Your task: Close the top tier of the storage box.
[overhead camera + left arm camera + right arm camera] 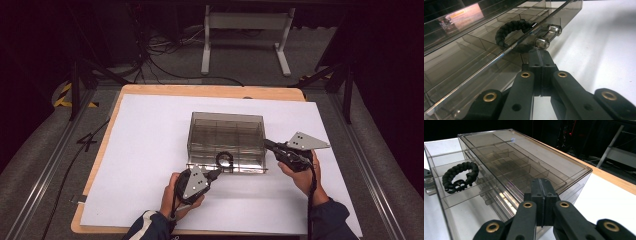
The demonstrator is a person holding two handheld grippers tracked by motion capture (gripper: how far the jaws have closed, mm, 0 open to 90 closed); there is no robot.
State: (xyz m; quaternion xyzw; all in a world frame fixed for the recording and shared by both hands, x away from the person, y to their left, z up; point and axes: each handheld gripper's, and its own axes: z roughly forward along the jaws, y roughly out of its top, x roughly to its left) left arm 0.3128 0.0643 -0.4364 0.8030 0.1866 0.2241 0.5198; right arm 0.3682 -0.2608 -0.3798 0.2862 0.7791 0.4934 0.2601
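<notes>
A smoky clear drawer box [227, 131] stands on the white sheet. One upper drawer [439, 165] is pulled partway out toward the person, and a black braided bracelet [225, 160] [459, 178] [511, 28] lies in it. My left gripper [217, 173] [538, 53] is shut with nothing between its jaws. Its tips sit right at a metal drawer knob [542, 42]; I cannot tell whether they touch it. My right gripper [267, 144] [541, 183] is shut and empty too, with its tips at the box's right side wall.
The white sheet [150, 145] covers a wooden table [210, 91] with dark floor around it. A second metal knob [555, 28] sits just past the first. Cables and a white table frame [245, 35] lie beyond the far edge.
</notes>
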